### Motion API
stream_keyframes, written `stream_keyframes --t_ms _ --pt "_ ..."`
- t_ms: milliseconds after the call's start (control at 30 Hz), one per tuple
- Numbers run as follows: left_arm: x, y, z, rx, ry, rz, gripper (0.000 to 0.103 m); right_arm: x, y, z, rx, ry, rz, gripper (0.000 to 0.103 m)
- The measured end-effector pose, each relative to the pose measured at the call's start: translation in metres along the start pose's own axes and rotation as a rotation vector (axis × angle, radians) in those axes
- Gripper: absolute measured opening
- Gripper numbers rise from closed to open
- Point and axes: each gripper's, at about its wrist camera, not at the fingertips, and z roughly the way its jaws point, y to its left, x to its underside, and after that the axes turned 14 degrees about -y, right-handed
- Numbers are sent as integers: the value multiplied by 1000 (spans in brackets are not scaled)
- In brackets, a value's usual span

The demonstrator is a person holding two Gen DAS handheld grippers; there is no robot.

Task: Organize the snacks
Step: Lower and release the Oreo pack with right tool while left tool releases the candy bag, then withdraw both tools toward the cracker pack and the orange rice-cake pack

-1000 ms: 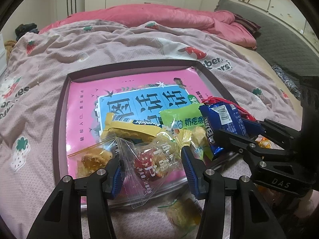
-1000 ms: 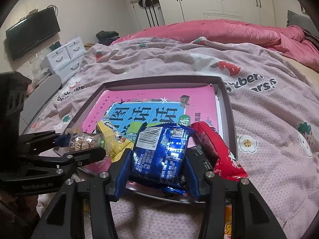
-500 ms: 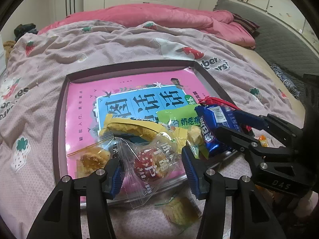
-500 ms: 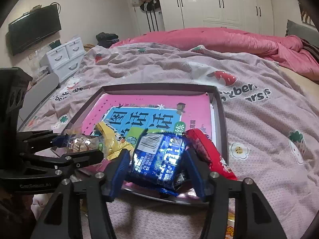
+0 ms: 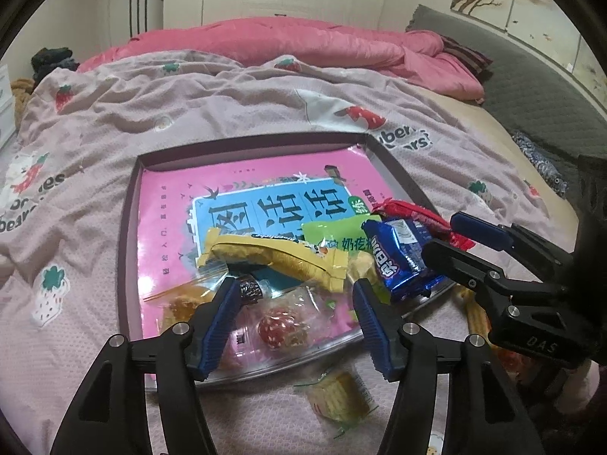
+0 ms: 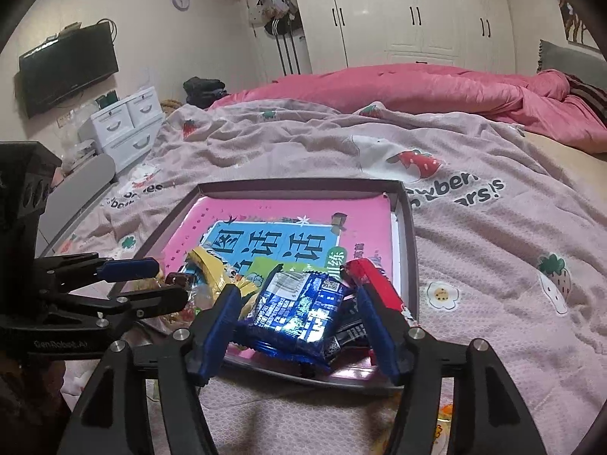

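- I see my left tongs [image 5: 296,303] wide apart, over a clear wrapped red candy [image 5: 279,326] in the shallow dark-rimmed tray [image 5: 127,235].
- My right tongs [image 6: 296,322] stand open around the shiny blue foil snack packet [image 6: 299,313], at the tray's near edge.

Shallow dark-rimmed rectangular tray [image 5: 127,235] on the bedspread holds snacks at its near edge: flat yellow wrapper [image 5: 277,256], blue foil packet [image 6: 299,313], red packet [image 6: 373,284], clear bag [image 5: 280,320].

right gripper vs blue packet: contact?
Cannot tell. In the right wrist view the blue packet sits between the open fingers of the right gripper, edges meeting the pads, but no plain contact or gap shows.
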Motion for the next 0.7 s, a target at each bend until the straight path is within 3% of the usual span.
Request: stream_keyframes --t_ms 267,700 --pt "-9 1 -21 7 -37 -5 70 -5 -6 -13 8 -32 26 67" --pt "-4 -9 -42 8 -37 24 70 -8 -16 -46 23 -80 103 72"
